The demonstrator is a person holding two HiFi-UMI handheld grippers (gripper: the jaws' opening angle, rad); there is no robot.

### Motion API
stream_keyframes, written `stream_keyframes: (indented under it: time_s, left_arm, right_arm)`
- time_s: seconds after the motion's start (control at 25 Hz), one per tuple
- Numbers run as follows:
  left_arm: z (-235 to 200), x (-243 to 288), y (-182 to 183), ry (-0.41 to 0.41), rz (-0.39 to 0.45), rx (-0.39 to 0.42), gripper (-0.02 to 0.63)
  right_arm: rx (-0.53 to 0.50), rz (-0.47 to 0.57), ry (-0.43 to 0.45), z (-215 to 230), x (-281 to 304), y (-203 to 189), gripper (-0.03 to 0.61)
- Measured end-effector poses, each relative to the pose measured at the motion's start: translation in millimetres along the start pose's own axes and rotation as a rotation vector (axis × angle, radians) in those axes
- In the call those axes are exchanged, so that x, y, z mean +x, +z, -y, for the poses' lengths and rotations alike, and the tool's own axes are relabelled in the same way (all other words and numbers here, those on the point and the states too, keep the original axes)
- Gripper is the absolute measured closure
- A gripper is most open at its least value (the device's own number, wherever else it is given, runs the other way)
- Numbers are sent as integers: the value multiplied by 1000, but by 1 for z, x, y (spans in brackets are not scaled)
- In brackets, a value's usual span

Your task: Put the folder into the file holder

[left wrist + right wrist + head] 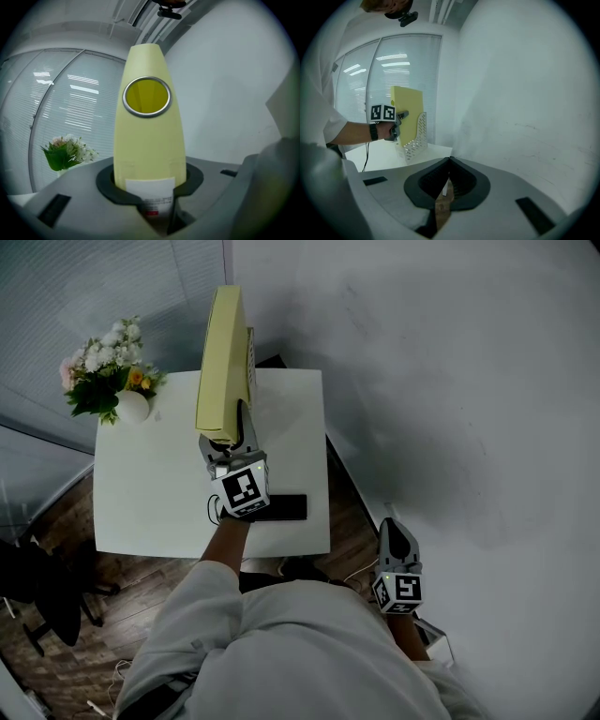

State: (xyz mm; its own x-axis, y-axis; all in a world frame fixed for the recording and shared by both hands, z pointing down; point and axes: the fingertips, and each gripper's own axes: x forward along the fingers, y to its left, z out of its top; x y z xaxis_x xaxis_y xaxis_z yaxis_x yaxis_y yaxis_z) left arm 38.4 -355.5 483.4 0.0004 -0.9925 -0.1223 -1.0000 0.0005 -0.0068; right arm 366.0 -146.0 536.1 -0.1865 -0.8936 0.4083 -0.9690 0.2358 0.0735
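A pale yellow folder [223,362] stands upright over the back of the white table [159,493]. My left gripper [230,442] is shut on its spine near the white label [151,190], below the metal finger ring [146,96]. In the right gripper view, the folder [407,112] has its lower end behind the perforated white wall of the file holder [417,136], so it seems partly inside. The holder's edge [251,352] shows just right of the folder. My right gripper [396,532] hangs low beside the table, jaws together with nothing between them [447,176].
A white vase of flowers [127,395] sits at the table's back left corner. A flat black object [281,507] lies near the front edge. A grey wall runs along the right. A dark chair [47,606] stands on the wooden floor at left.
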Motion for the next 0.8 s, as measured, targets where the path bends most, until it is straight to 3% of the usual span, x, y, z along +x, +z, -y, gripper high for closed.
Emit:
stream_keyframes:
  time_s: [0.2,0.8]
  left_arm:
    - [-5,4,-25,11,-41,-10,457]
    - [-9,7,-106,-4,-204,59,426]
  right_arm:
    - [0,-17,4,-2,1,-7,565]
    - [-6,-53,12,-2,13,-14,565]
